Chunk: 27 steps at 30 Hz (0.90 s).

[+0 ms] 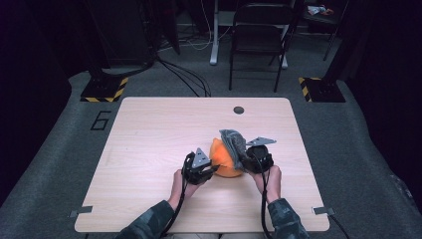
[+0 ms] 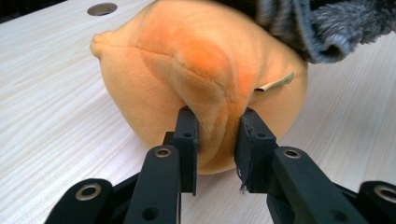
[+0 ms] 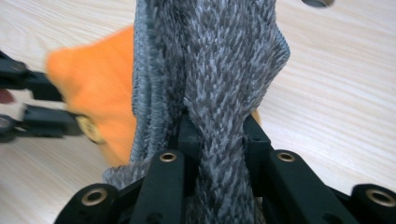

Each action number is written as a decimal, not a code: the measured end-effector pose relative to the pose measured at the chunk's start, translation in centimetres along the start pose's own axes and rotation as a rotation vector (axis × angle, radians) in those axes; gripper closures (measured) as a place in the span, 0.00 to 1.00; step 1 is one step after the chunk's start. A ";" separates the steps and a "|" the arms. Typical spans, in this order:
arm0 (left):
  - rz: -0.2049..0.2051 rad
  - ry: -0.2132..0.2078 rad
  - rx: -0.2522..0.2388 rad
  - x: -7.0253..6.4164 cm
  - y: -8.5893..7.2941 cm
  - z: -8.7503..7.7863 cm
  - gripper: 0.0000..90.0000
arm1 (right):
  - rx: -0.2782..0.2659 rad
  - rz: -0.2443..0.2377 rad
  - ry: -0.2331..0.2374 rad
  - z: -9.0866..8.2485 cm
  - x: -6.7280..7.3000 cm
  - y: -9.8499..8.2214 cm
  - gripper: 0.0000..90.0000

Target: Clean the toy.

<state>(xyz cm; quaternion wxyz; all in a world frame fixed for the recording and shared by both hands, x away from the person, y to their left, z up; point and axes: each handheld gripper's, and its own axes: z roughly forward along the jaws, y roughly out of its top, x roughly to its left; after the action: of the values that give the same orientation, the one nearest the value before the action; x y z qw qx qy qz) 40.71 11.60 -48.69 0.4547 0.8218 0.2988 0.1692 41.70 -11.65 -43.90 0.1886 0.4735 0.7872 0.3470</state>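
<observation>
While the left gripper [image 2: 217, 135] pinches a fold of the orange plush toy [image 2: 187, 79], the right gripper [image 3: 217, 135] clamps the grey fuzzy cloth [image 3: 210, 60]. Both rest on the wooden table [image 1: 149, 134], cloth draped over toy.

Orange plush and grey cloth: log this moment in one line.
left tongs: shut on orange plush | right tongs: shut on grey cloth | cloth draped over plush | plush on table

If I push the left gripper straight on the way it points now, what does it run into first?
The orange plush: the left gripper already pinches a fold of it, so any push drives into its body. Beyond lies the grey fuzzy cloth, probably next.
</observation>
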 end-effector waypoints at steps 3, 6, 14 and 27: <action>-0.005 -0.003 0.001 0.1 0.0 0.1 0.80 | 0.020 0.026 -0.007 0.4 -0.8 -0.5 0.83; -0.011 -0.007 0.004 0.2 -0.1 0.1 0.80 | 0.031 0.045 -0.010 0.7 -1.5 -1.0 0.83; -0.003 -0.001 0.002 0.2 -0.1 0.1 0.80 | 0.074 0.084 -0.021 1.6 -2.8 -2.0 0.83; -0.018 -0.013 0.003 0.6 -0.2 0.0 0.79 | 0.194 0.111 -0.029 3.9 -4.3 -3.8 0.83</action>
<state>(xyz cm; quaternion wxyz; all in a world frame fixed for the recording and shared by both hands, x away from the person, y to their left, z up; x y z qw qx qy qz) 41.06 12.12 -48.86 0.4571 0.8207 0.3036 0.1595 43.89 -15.20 -49.53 0.1340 0.5375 0.7867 0.2723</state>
